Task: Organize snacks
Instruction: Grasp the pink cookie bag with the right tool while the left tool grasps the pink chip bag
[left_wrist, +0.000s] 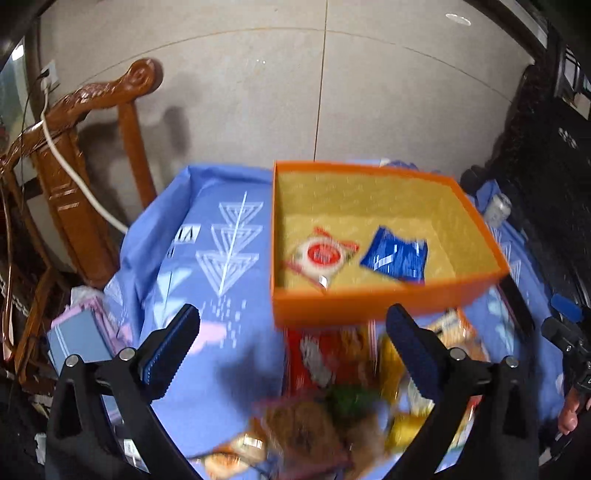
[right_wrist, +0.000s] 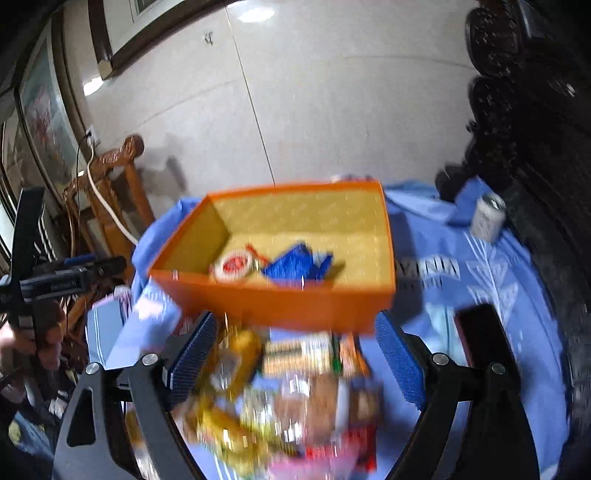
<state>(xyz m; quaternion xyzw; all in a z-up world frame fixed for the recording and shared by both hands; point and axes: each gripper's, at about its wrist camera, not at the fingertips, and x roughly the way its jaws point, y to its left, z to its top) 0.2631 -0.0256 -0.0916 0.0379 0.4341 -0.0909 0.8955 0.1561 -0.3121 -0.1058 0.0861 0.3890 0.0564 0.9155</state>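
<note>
An orange box (left_wrist: 369, 306) with a yellow lining stands on the blue cloth. Inside it lie a round red-and-white snack packet (left_wrist: 321, 256) and a blue packet (left_wrist: 397, 256). A blurred pile of mixed snack packets (left_wrist: 332, 387) lies in front of the box. My left gripper (left_wrist: 291, 332) is open above the left side of that pile, with nothing pinched. In the right wrist view the same box (right_wrist: 280, 299) holds the red-and-white packet (right_wrist: 236, 266) and the blue packet (right_wrist: 295, 264). My right gripper (right_wrist: 295, 343) hangs open over the snack pile (right_wrist: 295, 387).
A carved wooden chair (left_wrist: 92, 147) with a white cable stands left of the table. A white can (right_wrist: 487, 218) sits at the far right on the blue tablecloth (left_wrist: 207, 258). A flat dark object (right_wrist: 480, 339) lies right of the pile. Dark carved furniture lines the right side.
</note>
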